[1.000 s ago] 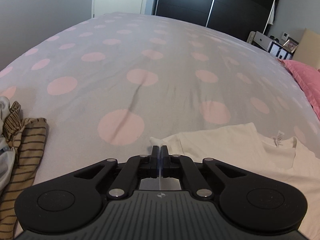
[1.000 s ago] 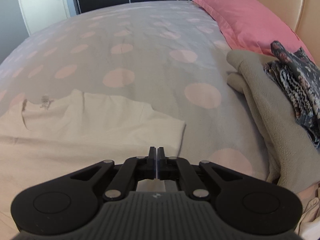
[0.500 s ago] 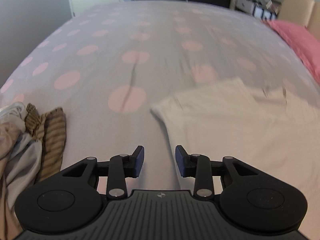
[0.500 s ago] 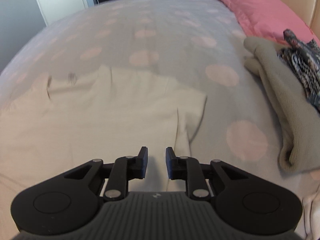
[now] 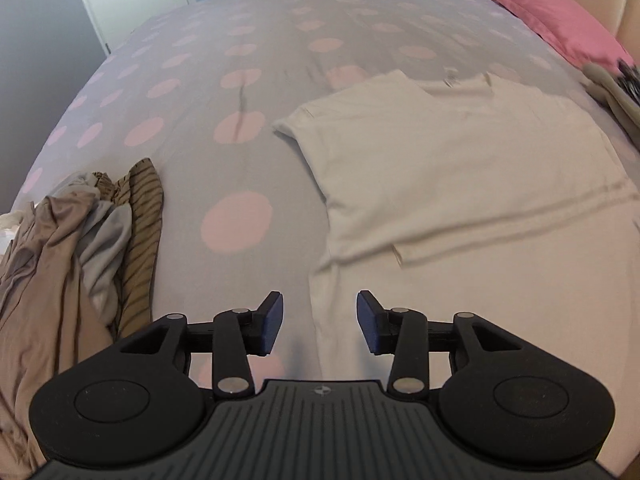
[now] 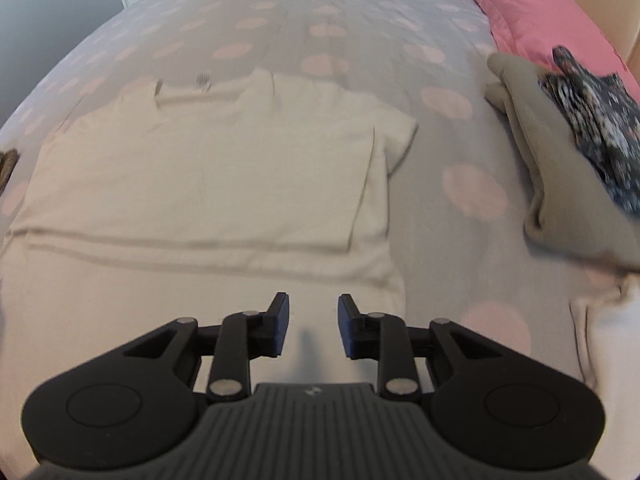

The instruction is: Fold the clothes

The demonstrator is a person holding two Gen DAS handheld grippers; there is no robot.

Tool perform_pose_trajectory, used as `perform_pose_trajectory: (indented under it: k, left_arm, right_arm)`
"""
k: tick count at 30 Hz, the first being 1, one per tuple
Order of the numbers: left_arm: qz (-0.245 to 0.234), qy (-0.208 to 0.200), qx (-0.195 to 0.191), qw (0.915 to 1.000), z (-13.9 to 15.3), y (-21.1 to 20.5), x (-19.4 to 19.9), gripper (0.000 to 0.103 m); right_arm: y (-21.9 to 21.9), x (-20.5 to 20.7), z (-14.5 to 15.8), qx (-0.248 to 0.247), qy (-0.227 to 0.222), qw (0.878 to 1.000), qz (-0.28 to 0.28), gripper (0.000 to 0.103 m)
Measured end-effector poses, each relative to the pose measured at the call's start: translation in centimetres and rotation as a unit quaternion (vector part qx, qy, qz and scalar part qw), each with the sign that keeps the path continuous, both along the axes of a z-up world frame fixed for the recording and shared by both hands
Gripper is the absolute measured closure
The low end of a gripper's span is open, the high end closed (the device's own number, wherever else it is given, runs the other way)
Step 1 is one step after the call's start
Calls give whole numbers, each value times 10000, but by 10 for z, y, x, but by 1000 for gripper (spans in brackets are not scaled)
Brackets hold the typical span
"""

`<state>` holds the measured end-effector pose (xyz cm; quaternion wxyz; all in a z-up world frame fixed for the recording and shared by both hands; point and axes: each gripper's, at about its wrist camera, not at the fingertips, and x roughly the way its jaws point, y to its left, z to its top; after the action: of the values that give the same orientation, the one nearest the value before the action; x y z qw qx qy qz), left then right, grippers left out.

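A cream T-shirt point(image 5: 460, 160) lies spread flat on the grey bed with pink dots; its upper part is folded down over the body, neck label toward the far side. It also shows in the right wrist view point(image 6: 208, 176). My left gripper point(image 5: 319, 322) is open and empty, above the shirt's near left edge. My right gripper point(image 6: 313, 324) is open and empty, above the shirt's near right part.
A heap of unfolded clothes point(image 5: 80, 240), brown, grey and striped, lies at the left. A folded beige garment point(image 6: 560, 168) with a dark patterned one point(image 6: 592, 120) on it sits at the right. A pink pillow point(image 6: 540, 12) lies at the far right.
Both grippers were shut on the shirt's sleeves a second ago; they let go, opened wide and drew back toward the near side. The shirt now lies flat.
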<state>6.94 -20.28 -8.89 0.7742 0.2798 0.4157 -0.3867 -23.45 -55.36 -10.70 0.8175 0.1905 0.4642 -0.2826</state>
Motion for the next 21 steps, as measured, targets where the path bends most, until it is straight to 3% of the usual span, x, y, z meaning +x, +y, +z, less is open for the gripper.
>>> perform_pose_trajectory:
  k: [6,12,14,17,19,20,21]
  left_arm:
    - [-106,194,482,9986,-16,18,-24,61]
    - [-60,265,894,9956,-38,29,-32,57]
    - [6,523,1081,9928,-47,33,-33,57]
    - [-13,730,1206,9900,-56,42,-43,63]
    - [-79,785,1199,9896,-55,44,-48,75]
    - [-119,836,1189,9893,-55,44,-50,83]
    - [-160,837,1199,9891,-54,44,-53,87]
  right_arm:
    - [27,-35,-16,117,453,9989,-11,69]
    - [36,-63,-31,604,578,9963,-211,60]
    - [40,-72,-36,754,626,9948,-265,59]
    - [46,-84,-43,915,688,9930,-285,58]
    - [49,-92,-48,1000,725,9920,-277,59]
    - [50,-94,-48,1044,714,9915,-286,60]
    - [50,-97,-48,1089,703,9911,-296,69]
